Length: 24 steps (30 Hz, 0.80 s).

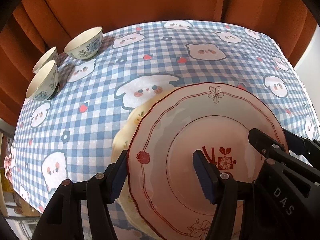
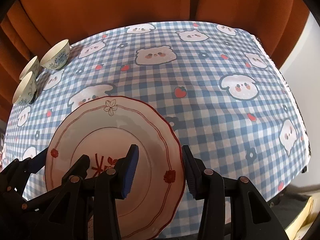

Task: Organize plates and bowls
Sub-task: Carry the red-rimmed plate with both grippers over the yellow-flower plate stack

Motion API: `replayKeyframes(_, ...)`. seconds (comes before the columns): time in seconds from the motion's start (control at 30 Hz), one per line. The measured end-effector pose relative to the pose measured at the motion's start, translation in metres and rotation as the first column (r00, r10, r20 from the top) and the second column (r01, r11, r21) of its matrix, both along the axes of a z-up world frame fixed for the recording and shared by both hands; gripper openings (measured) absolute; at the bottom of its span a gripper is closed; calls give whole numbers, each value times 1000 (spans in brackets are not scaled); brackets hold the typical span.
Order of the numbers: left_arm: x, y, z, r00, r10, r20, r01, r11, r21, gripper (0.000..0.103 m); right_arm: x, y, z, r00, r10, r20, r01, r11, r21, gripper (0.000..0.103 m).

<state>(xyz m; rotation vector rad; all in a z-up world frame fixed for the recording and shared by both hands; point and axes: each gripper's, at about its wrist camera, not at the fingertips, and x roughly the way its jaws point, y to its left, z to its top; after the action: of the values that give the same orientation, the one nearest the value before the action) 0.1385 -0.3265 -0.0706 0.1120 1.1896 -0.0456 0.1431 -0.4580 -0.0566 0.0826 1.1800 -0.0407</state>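
Left wrist view: both grippers, left gripper [image 1: 162, 172] and right gripper [image 2: 160, 172], sit wide apart straddling the pink plate [image 1: 200, 140], stacked on a yellow plate [image 1: 128, 132]. Three bowls [image 1: 85, 44] far left look unstacked yet.

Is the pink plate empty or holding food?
Empty. The pink plate shows its bare glazed centre and red printed motif in both wrist views; only gripper fingers reach over it.
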Motion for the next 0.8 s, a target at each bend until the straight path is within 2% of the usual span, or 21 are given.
replayKeyframes(0.43,-2,-6,-8,998,62,-3,-62,997,40,65,8,-10,-15,998,63,-27,-61,996,59,47)
replayKeyframes(0.67,-4,-6,-7,996,93,0,-93,995,41,65,-2,-24,-8,999,51,-9,-50,992,115,47)
replayKeyframes(0.7,-4,-6,-7,995,97,1,-97,994,42,65,-3,-27,-7,999,46,-4,-45,992,120,45)
replayKeyframes(0.73,-4,-6,-7,995,101,1,-101,994,43,65,-4,-29,-6,999,44,3,-44,992,121,31)
replayKeyframes(0.8,-4,-6,-7,994,107,2,-107,993,47,65,-4,-31,-6,999,48,4,-48,991,126,23)
